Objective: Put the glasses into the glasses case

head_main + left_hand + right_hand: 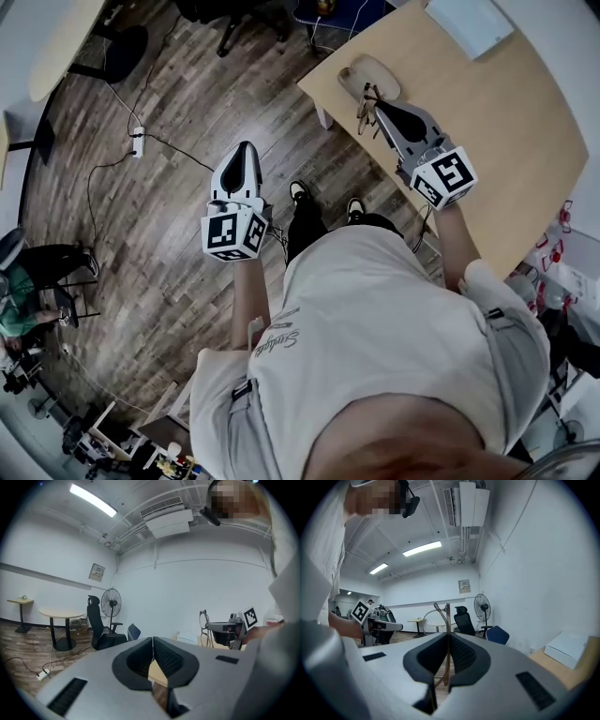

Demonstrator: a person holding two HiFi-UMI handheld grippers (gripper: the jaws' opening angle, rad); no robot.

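Your right tongs [448,654] clenched on thin frame part of glasses [442,618], held over bench [525,141], just beside glasses case [370,73]. Your left tongs [153,654] pressed together, empty, over floor [169,197]. Glasses likely light, springy, fragile: squeeze gently, avoid lenses.

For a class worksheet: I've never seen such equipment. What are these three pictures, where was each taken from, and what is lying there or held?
A person holds a two-jaw gripper in each hand; there is no robot. One picture comes from a camera on the person's head, looking down; the others from cameras riding on each gripper. On the wooden table lie a tan glasses case and a white box. The right gripper is shut on the glasses, near the case. The left gripper is shut, empty, over the floor.
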